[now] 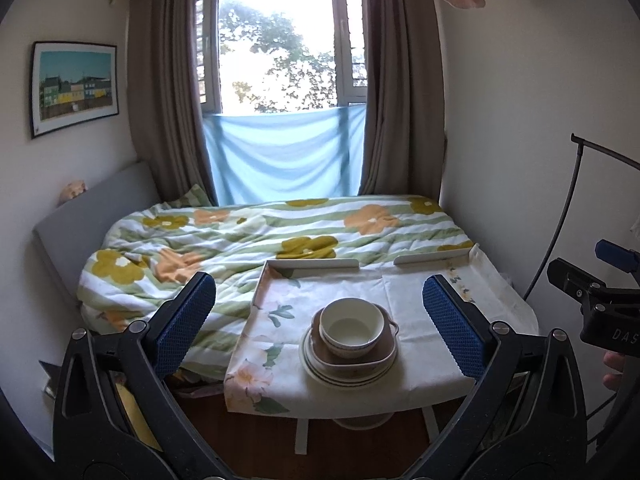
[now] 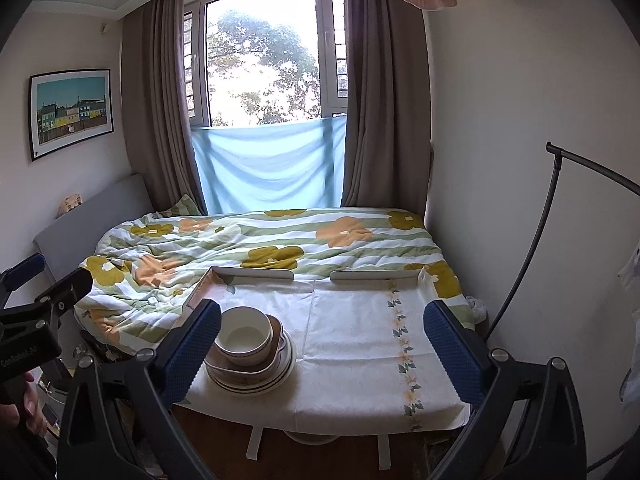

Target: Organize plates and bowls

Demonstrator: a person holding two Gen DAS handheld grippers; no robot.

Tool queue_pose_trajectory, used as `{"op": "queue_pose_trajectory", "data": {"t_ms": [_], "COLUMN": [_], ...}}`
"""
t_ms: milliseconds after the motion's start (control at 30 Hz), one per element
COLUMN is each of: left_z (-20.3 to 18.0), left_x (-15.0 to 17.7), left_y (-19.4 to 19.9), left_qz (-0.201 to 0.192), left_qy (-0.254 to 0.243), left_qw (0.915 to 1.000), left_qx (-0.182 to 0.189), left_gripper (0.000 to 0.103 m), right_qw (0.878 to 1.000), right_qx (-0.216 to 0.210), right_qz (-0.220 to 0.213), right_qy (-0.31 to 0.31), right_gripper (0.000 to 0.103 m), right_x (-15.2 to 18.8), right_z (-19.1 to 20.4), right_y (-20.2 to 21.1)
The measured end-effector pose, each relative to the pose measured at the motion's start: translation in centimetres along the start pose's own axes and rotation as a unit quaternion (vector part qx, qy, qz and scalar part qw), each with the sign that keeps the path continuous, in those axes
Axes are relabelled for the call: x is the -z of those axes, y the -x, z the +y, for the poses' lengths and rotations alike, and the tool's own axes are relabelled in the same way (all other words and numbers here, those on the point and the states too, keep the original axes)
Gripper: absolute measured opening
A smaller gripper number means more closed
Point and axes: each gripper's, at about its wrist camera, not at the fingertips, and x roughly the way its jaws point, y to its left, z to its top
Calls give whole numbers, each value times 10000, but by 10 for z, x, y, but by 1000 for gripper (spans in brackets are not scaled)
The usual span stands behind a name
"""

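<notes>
A white bowl (image 1: 351,326) sits inside a brown square dish (image 1: 356,354), which sits on a round striped plate (image 1: 344,374), all stacked near the front left of the cloth-covered table (image 1: 420,320). The same stack shows in the right wrist view: bowl (image 2: 244,334), brown dish (image 2: 262,364), plate (image 2: 276,380). My left gripper (image 1: 320,316) is open and empty, held back from the table with the stack between its fingers in view. My right gripper (image 2: 322,340) is open and empty, to the right of the stack, above the table's front edge.
A bed with a flowered quilt (image 1: 240,240) lies behind and left of the table. White raised rails (image 1: 312,264) edge the table's far side. A black curved stand (image 2: 552,216) rises at the right by the wall. A window with curtains is behind the bed.
</notes>
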Motion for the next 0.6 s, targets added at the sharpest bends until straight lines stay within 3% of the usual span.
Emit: {"op": "queue_pose_trajectory", "data": {"t_ms": [600], "left_z": [-1], "left_x": [-4], "left_y": [11], "left_qz": [-52], "left_qy": [-42], "left_qw": [10000], "left_qx": [-52], "left_gripper": [103], "right_qw": [9999], "right_qx": [20], "right_qz": [-73], "right_qy": [-70], "right_gripper": [101], "right_x": [8], "right_z": [-3], "right_y": [15]}}
